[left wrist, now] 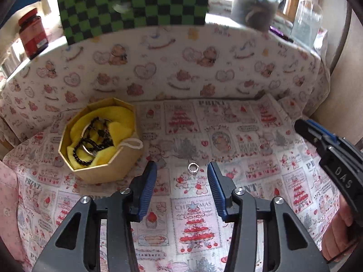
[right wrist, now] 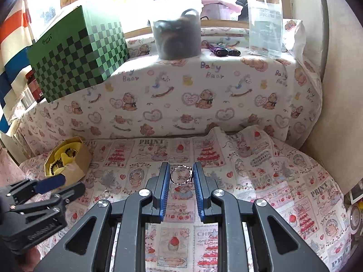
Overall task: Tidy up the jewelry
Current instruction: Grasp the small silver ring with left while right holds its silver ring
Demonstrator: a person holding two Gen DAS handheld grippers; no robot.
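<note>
An octagonal tan jewelry box [left wrist: 99, 140] with yellow lining holds black bead strands and a silver bangle; it also shows in the right wrist view [right wrist: 68, 158]. A small silver ring [left wrist: 193, 167] lies on the cloth between the fingers of my open, empty left gripper [left wrist: 182, 170]; the ring also shows in the right wrist view [right wrist: 106, 193]. My right gripper [right wrist: 181, 175] is closed on a thin sparkly bracelet [right wrist: 181, 176], held between its blue pads above the cloth. The right gripper shows at the right edge of the left wrist view [left wrist: 329, 149].
Printed Christmas cloth [left wrist: 249, 158] covers the surface, with a raised bear-print ledge [right wrist: 192, 95] behind. On the ledge stand a green checkered box [right wrist: 77, 54], a dark plastic tub [right wrist: 177, 36], a clear bottle [right wrist: 265, 22] and a red jar [left wrist: 33, 34].
</note>
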